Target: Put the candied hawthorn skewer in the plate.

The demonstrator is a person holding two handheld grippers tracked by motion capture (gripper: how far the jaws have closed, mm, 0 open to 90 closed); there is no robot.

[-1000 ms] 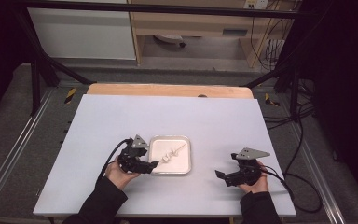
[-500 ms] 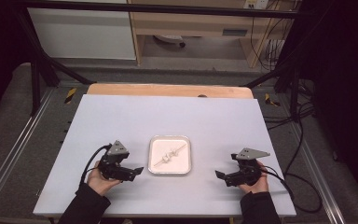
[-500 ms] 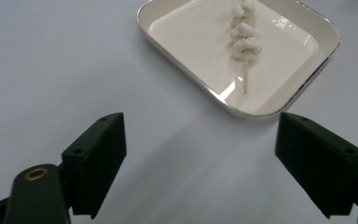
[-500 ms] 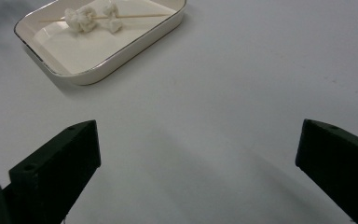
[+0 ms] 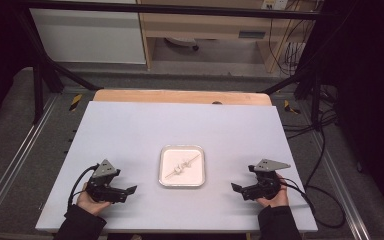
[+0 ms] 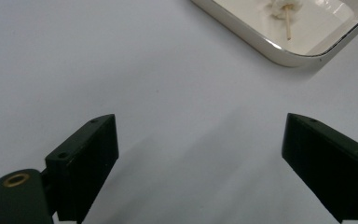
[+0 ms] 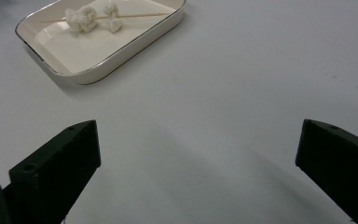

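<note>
The bench (image 5: 130,125) carried a white tray (image 5: 182,183) near its front edge, at the middle. All positions below are given relative to the tray.

The left tool (image 5: 125,192) rested on the bench well to the left of the tray, level with its near rim. Its jaws stood wide apart, with nothing between them. In the left gripper view, one tray corner (image 6: 284,58) lay ahead of the jaws, apart from them.

The right tool (image 5: 240,190) rested on the bench well to the right of the tray, also level with its near rim. Its jaws stood wide apart and empty. In the right gripper view, the tray (image 7: 121,56) lay ahead and to the side of the jaws.

A skewer (image 5: 181,167) lay inside the tray, diagonally across its floor. Small white lumps (image 7: 91,16) were threaded near the middle of the stick.

Handling judgement: the skewer is probably very light. The stick looks thin, stiff and liable to snap under a hard clamp. The lumps appear soft and would likely crush or tear. Take hold on a bare end of the stick (image 7: 154,15), clear of the lumps. The tray rim may obstruct a low approach.
</note>
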